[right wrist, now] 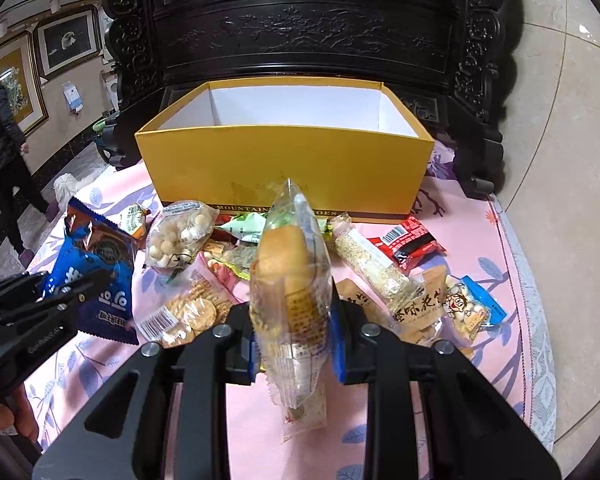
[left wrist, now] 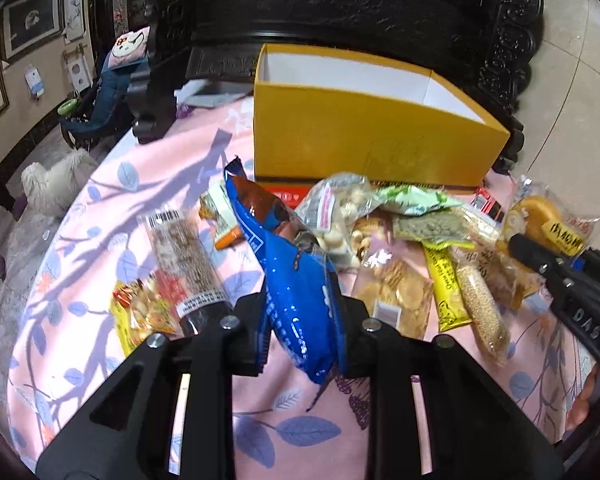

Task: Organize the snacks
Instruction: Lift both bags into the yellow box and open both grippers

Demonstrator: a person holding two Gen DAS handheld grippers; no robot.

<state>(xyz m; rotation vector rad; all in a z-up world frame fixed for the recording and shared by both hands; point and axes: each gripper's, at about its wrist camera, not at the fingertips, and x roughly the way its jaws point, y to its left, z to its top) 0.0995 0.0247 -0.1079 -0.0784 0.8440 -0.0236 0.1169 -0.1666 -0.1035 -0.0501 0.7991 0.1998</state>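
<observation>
Two hand-held grippers before an open yellow box (right wrist: 284, 168) on a pink leaf-print cloth (left wrist: 172, 168). The left gripper (left wrist: 302, 320) is nearly closed, its pads pinching a blue snack packet (left wrist: 296, 280) that stands tilted, in front of the box and to its left. The right gripper (right wrist: 292, 340) is equally narrow, clamped on a clear-wrapped bread roll (right wrist: 290, 280) held upright before the box's front wall. Loose snack packets (right wrist: 188, 236) lie just beside that wall.

- Bright, even indoor light; soft shadows on the pink cloth (left wrist: 140, 208).
- Glare glints off the blue packet (left wrist: 296, 280).
- Fisheye bends edges; corners black.
- Slight blur throughout.
</observation>
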